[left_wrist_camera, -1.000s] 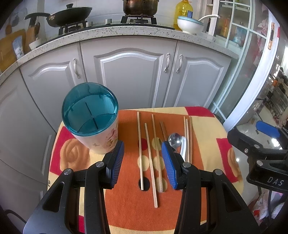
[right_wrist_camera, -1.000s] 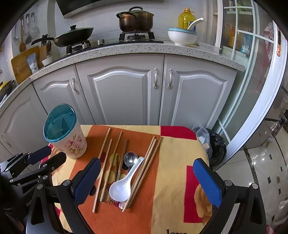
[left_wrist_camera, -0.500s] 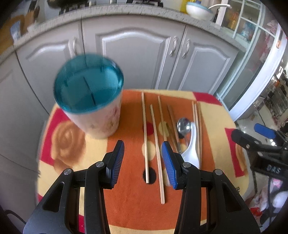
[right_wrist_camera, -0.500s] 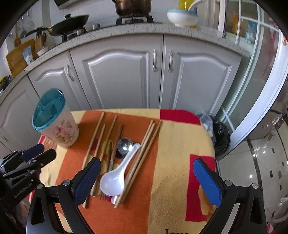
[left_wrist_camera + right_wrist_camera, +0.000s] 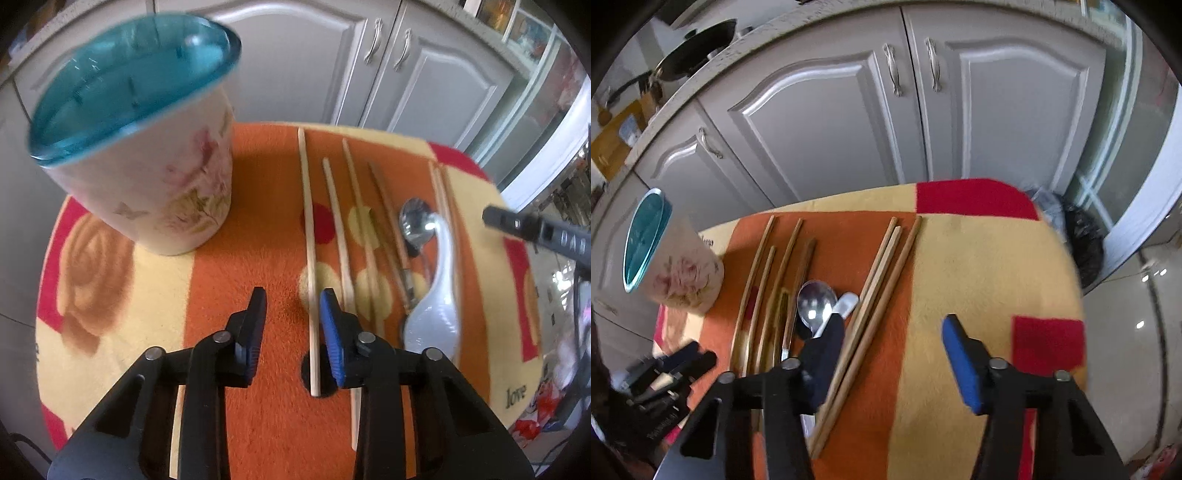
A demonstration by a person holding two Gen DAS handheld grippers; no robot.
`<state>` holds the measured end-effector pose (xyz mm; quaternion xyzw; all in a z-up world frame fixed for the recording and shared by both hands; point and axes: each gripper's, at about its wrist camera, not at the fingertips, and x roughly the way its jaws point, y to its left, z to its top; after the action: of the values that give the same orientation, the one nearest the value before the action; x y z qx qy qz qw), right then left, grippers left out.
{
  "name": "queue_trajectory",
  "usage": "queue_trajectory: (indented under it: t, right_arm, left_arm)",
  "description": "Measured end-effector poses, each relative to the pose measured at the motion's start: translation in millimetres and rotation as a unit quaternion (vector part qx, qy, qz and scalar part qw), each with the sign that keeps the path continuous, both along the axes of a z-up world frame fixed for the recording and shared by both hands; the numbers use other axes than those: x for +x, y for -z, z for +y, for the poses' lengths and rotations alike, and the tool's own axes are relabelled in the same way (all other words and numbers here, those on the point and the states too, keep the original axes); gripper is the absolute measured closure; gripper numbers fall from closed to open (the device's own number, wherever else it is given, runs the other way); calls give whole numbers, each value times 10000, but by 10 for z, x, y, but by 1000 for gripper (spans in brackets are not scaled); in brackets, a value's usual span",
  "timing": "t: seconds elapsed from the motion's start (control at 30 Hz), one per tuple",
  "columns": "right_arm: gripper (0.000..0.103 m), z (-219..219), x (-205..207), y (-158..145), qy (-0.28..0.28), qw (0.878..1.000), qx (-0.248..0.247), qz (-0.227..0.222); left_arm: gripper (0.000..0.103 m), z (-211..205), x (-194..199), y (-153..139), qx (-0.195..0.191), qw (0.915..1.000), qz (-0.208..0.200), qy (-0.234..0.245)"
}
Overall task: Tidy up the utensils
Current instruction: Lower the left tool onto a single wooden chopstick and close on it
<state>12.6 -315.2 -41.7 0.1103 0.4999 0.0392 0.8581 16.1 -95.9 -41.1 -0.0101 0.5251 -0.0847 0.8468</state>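
Observation:
A floral utensil holder (image 5: 147, 177) with a teal rim stands at the table's left. Several chopsticks, a metal spoon (image 5: 415, 221) and a white spoon (image 5: 439, 295) lie beside it on the orange cloth. My left gripper (image 5: 293, 317) hangs low over the cloth with its jaws closing. A pale chopstick (image 5: 308, 229) runs between them, close to the right pad and apart from the left one. My right gripper (image 5: 890, 347) is also closing. Three brown chopsticks (image 5: 882, 273) lie between its jaws, next to the left finger (image 5: 827, 354), which covers part of the white spoon (image 5: 847, 304).
The small table (image 5: 979, 277) has an orange, yellow and red cloth. Grey kitchen cabinets (image 5: 827, 122) stand just behind it. A black rubbish bag (image 5: 1082, 240) sits on the floor at the right. A wok (image 5: 698, 48) rests on the counter above.
Both grippers have sunk toward the table and tipped further down. Both pairs of jaws have narrowed, the left around one pale chopstick, the right around the brown chopsticks.

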Motion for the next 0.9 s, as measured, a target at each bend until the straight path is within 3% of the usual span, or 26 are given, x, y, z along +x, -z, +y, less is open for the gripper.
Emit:
queue_trajectory:
  t: [0.1, 0.2, 0.3, 0.47, 0.7, 0.9]
  right_arm:
    - [56, -30, 174, 106, 23, 9999, 84, 125]
    - [62, -3, 340, 208, -3, 9995, -158, 256]
    - [72, -46, 490, 330, 111, 9990, -138, 408]
    - [80, -68, 612, 340, 77, 9992, 85, 382]
    - [94, -45, 627, 317, -139, 9990, -216, 371]
    - [94, -119, 508, 321, -124, 9987, -292, 397]
  left_arm:
    - [81, -6, 64, 80, -18, 10000, 77, -23]
    - [95, -23, 96, 72, -6, 10000, 78, 28]
    - [99, -17, 132, 72, -106, 9998, 141, 42]
    - [101, 35, 123, 112, -269, 9990, 362, 14]
    - [102, 108, 77, 51, -425, 9984, 364, 0]
    - [98, 19, 176, 39, -362, 9987, 366, -22]
